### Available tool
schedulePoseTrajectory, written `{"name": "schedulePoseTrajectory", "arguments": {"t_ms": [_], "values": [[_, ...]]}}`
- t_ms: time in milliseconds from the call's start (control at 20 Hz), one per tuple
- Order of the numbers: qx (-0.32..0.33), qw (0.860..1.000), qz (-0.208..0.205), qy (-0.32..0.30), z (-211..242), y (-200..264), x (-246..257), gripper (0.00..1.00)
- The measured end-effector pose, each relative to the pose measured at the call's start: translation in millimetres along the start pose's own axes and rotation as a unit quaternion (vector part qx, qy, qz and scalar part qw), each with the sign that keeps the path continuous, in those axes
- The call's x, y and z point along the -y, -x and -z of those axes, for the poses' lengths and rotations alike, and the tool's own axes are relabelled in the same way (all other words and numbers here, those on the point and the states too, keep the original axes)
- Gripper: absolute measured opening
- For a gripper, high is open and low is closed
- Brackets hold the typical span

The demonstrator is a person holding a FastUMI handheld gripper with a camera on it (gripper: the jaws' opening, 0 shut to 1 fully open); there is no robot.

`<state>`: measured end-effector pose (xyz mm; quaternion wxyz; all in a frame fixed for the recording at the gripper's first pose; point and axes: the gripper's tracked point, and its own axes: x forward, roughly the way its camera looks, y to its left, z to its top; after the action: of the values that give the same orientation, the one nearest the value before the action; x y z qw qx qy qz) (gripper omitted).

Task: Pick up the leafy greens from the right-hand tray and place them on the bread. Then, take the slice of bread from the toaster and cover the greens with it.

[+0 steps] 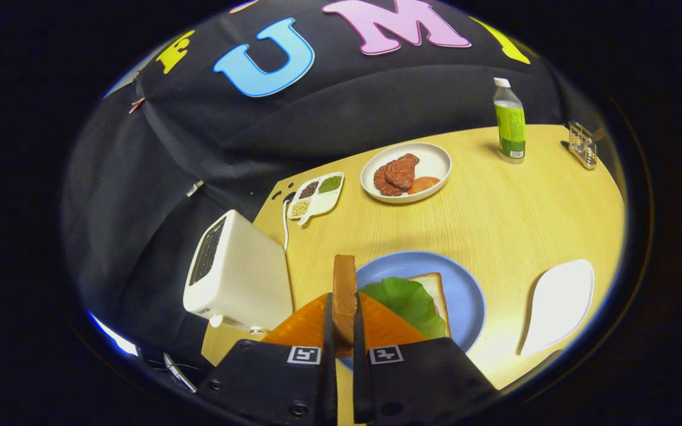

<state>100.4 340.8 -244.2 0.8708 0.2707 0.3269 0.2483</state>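
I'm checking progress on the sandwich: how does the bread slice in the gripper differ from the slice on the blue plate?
The held slice stands on edge, pinched between the gripper fingers; the plate slice lies flat on the blue plate. The held slice is bare, while greens cover much of the plate slice. The held slice looks browner, toasted. Both look like sliced bread.

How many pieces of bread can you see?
2. One bread slice stands on edge, pinched between the fingers of the gripper. The other slice lies on the blue plate under the leafy greens. More could be hidden inside the toaster.
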Motion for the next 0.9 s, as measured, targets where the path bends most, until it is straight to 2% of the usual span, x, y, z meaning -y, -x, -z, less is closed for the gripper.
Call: {"name": "schedulePoseTrajectory", "arguments": {"t_ms": [250, 650, 700, 750, 800, 850, 900], "values": [[0.001, 1.0, 0.029, -0.008, 4, -6, 41, 0.15], [-0.009, 0.997, 0.05, 0.052, 13, -18, 79, 0.16], [-0.013, 0.997, 0.053, 0.061, 15, -19, 82, 0.2], [-0.013, 0.995, 0.06, 0.074, 15, -21, 87, 0.2], [-0.016, 0.995, 0.06, 0.083, 17, -22, 88, 0.26], [-0.016, 0.993, 0.067, 0.091, 17, -23, 91, 0.26], [-0.015, 0.993, 0.07, 0.097, 16, -23, 93, 0.33]]}}
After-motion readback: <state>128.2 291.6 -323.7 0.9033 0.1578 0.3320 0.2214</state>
